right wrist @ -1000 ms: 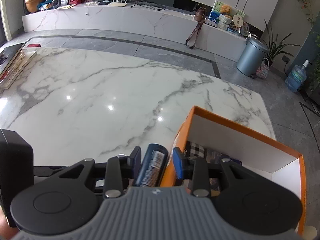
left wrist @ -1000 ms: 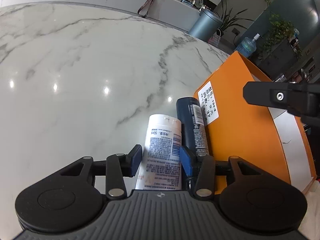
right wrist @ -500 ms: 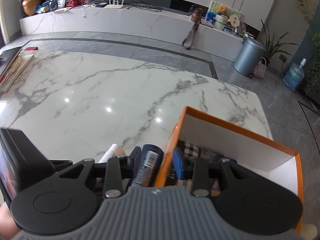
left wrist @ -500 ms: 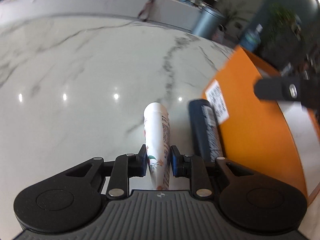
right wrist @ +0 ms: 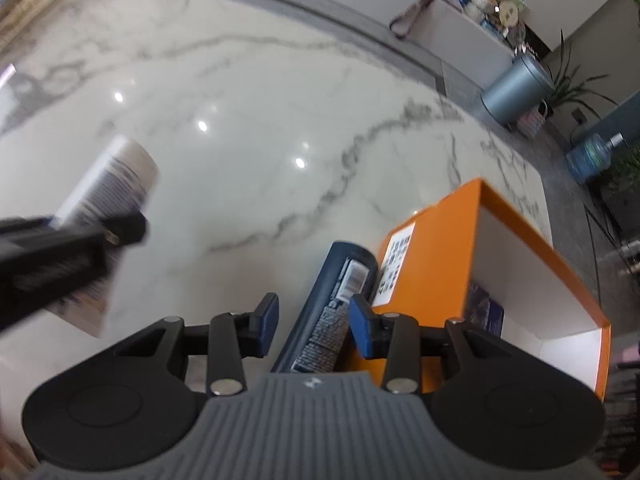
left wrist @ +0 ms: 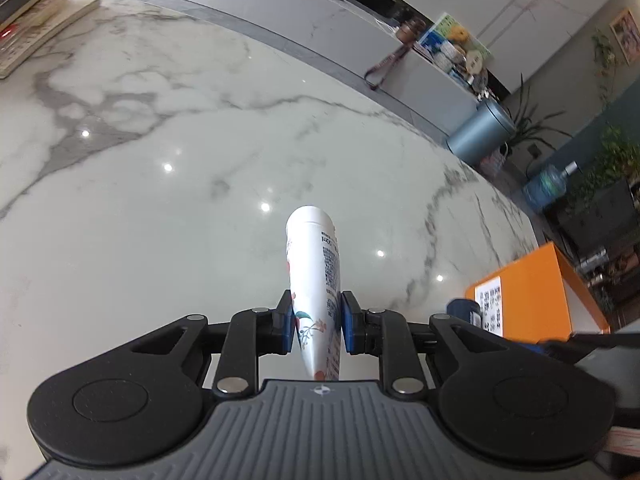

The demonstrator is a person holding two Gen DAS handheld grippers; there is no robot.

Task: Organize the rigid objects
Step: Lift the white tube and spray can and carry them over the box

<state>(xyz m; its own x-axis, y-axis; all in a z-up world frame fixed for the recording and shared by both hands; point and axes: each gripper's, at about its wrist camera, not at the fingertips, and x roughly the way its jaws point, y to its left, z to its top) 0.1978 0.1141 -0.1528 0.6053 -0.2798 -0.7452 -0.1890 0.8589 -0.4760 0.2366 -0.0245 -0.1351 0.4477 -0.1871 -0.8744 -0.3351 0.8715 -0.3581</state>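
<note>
1. Left wrist view: the left gripper (left wrist: pixel 316 326) is clamped on a white tube (left wrist: pixel 316 276), both blue pads pressing its sides near the lower, flower-printed part. Its jaws closed onto the tube within the last second. The tube points away from the camera, cap end out over the marble table (left wrist: pixel 160 208), lifted off the surface.
2. In the same view, low on the right, the orange box (left wrist: pixel 532 292) stands on the table with a white label on its near wall. The end of a dark blue bottle (left wrist: pixel 464 308) shows just beside that wall.
3. Right wrist view: the right gripper (right wrist: pixel 314 330) has its jaws partly apart and they have just been widening. The dark blue bottle (right wrist: pixel 340 304) lies between them along the outside of the orange box (right wrist: pixel 436 264). The right pad sits against the bottle, while a clear gap separates the left pad from it.
4. On the left of this view, blurred, the left gripper (right wrist: pixel 92 236) carries the white tube (right wrist: pixel 108 184) above the table.
</note>
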